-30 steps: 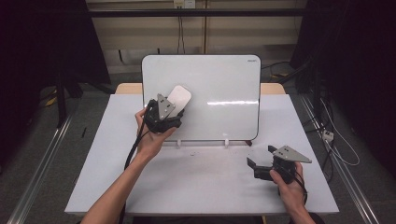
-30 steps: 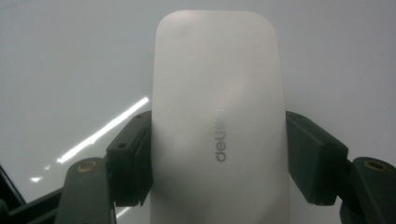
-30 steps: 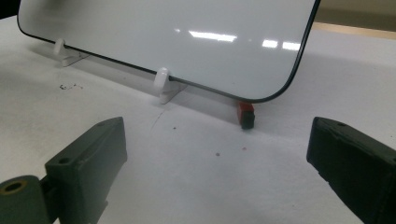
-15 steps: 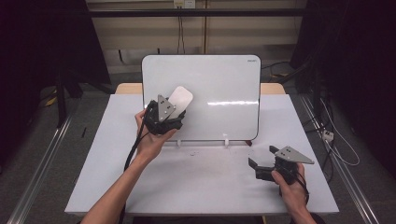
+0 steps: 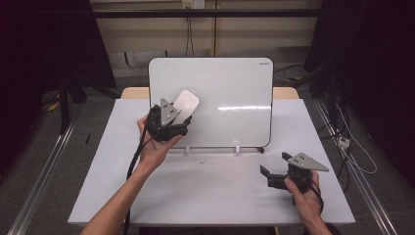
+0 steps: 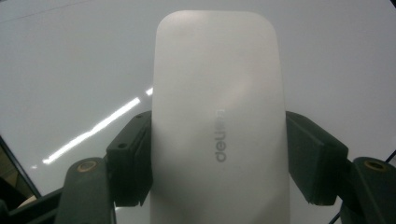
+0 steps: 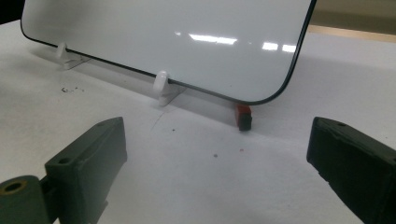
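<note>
A dim room with dark curtains is seen behind a white table (image 5: 210, 196), on which a whiteboard (image 5: 230, 88) is propped upright on small clips, its face met by a white eraser (image 5: 186, 104) clamped in the left gripper (image 5: 173, 120), seemingly for wiping, while the right gripper (image 5: 274, 177) rests with jaws spread and empty near a small red-and-black piece (image 7: 243, 116).

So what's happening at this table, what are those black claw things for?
A person is working with a hand-held gripper in each hand. The left gripper is shut on a white whiteboard eraser, held up against the whiteboard standing on the table. The right gripper rests low on the table with its fingers open, holding nothing. A small red and black object lies under the board's corner.
</note>
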Demonstrator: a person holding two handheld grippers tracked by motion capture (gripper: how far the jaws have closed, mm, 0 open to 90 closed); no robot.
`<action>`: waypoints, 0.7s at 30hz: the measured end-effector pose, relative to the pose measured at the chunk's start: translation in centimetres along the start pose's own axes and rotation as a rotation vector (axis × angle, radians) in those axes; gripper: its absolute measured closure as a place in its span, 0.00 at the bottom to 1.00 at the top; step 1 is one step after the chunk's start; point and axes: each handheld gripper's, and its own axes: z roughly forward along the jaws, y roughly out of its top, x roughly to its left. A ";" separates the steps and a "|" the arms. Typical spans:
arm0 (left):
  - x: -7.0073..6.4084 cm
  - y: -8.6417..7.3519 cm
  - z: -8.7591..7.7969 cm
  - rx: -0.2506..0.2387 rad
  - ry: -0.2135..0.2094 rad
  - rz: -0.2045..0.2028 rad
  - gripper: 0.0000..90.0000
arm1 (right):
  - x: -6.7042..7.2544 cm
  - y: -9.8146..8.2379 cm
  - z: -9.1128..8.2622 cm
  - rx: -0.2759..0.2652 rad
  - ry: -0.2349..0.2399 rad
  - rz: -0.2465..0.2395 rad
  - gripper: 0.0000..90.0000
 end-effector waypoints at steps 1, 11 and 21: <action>0.0 0.0 -0.2 0.008 -0.001 0.010 0.35 | -0.1 0.0 0.0 -0.002 0.003 -0.001 0.06; 0.2 -0.7 -1.7 0.022 0.049 0.023 0.35 | -0.1 0.0 0.0 -0.006 0.020 -0.006 0.06; 1.5 -1.5 -3.3 0.043 0.073 0.010 0.35 | -0.2 -0.1 0.1 0.004 0.010 0.003 0.06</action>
